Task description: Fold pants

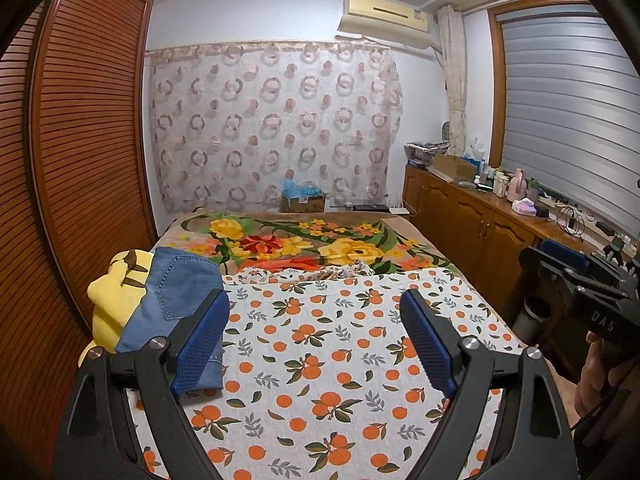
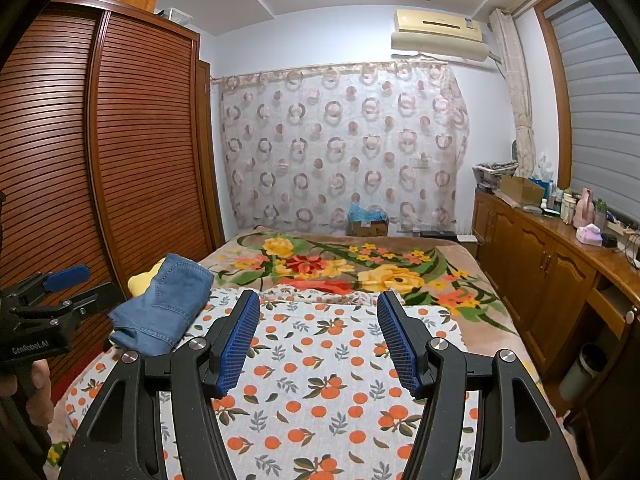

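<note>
The left gripper (image 1: 316,344) and right gripper (image 2: 318,340) are both hanging with ribbed blue pads spread wide, gripping nothing, over the orange-print sheet (image 1: 320,360). Left of the left fingers, the folded denim pants (image 1: 172,308) are lying in a soft blue stack, long axis running away from the fingers, leaning on a yellow plush (image 1: 108,300). Beyond the fingertips, a cardboard box (image 2: 366,226) is holding something blue, too small to make out.

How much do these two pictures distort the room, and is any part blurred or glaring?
Left wrist view: strong fisheye, the wardrobe bows, dark corners, the left gripper and jeans sharp. Right wrist view: the same bending on the wardrobe, even indoor light, no glare, the right gripper sharp, the hand at the left edge soft.
</note>
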{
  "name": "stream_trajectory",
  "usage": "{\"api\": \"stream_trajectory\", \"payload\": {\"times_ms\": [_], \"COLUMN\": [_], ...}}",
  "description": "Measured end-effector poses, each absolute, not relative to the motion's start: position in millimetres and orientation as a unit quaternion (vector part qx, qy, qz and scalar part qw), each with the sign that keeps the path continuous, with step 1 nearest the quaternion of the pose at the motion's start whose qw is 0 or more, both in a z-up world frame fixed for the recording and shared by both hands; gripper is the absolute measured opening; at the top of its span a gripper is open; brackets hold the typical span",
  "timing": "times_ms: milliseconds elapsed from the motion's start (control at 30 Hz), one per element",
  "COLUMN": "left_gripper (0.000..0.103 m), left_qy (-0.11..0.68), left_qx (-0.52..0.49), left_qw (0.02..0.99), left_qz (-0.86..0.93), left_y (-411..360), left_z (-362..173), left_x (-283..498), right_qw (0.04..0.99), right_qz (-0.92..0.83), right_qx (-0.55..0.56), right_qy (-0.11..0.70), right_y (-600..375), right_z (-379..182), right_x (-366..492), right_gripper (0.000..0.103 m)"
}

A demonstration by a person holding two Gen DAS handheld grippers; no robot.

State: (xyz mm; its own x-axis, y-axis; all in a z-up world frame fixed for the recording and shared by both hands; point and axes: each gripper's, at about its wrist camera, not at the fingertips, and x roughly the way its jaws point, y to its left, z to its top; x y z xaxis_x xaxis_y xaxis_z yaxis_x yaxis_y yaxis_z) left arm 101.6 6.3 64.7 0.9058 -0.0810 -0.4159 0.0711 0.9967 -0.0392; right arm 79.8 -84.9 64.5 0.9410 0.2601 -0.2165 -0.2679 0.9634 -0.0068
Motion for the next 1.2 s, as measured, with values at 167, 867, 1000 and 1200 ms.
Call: {"api": "stream_trajectory", "payload": {"times_ms": [167, 867, 1000, 1200], "left_gripper": [0.087, 0.088, 0.088, 0.088], "left_qy": [0.214, 0.211, 0.211, 0.21], "left_qx": [-0.011, -0.013, -0.013, -0.013], "left_qw": [0.976, 0.977, 0.977, 0.977], "left_qz": [-0.04, -0.039, -0.039, -0.039], "left_y": [7.3, 12.4, 12.9, 14.6], "left_z": [64.1, 66.5, 66.2, 66.1], "left_x": [101.2, 99.9, 99.6, 99.3], "right_qw": [0.985, 0.985, 0.985, 0.985], "right_qz": [0.135, 0.132, 0.132, 0.133], "right_qx": [-0.018, -0.017, -0.017, -0.016], "right_qy": [0.108, 0.107, 0.107, 0.106], "right_y": [-85.5, -88.1, -88.7, -88.7], "right_z": [64.4, 64.7, 65.2, 63.8], "right_x": [79.7, 79.9, 80.1, 78.3], "right_gripper": [0.063, 0.063, 0.063, 0.063]}}
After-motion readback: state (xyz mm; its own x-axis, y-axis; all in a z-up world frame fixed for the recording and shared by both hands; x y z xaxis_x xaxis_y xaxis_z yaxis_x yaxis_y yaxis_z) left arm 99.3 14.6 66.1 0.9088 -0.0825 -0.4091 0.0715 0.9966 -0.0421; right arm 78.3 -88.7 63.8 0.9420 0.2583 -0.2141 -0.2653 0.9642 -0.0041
